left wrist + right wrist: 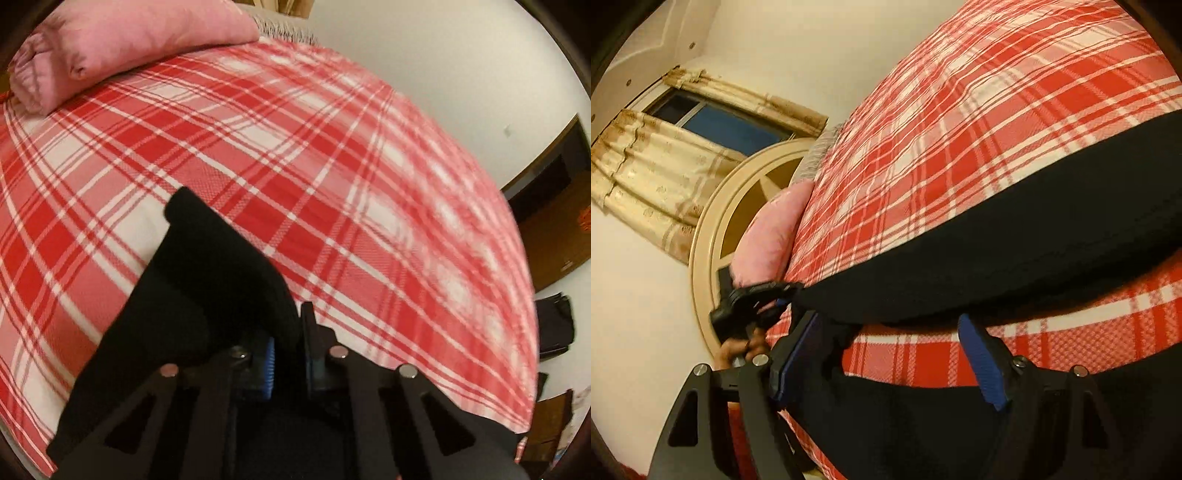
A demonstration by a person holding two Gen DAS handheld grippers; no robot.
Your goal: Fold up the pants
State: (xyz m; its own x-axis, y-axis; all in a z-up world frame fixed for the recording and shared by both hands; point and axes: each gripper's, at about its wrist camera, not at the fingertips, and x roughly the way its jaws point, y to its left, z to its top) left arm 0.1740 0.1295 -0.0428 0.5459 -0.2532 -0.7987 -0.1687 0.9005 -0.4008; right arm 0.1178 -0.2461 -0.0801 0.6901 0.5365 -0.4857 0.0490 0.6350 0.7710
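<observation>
My left gripper is clamped on a fold of the black pants; its blue-padded fingers stand close together with the cloth pinched between them, and the fabric rises from the pinch and drapes down to the left over the plaid blanket. My right gripper has its jaws spread wide, the blue pads well apart, with a loose edge of the pants lying between them, touched by neither as far as I can tell. In the right wrist view the pants stretch as a long dark band across the blanket, and the left gripper shows at the band's far end, holding it. Beyond the pants, at the blanket's far edge, lies a pink pillow. Past the pillow stand a round cream headboard, the wall, and a window with yellowish curtains.
</observation>
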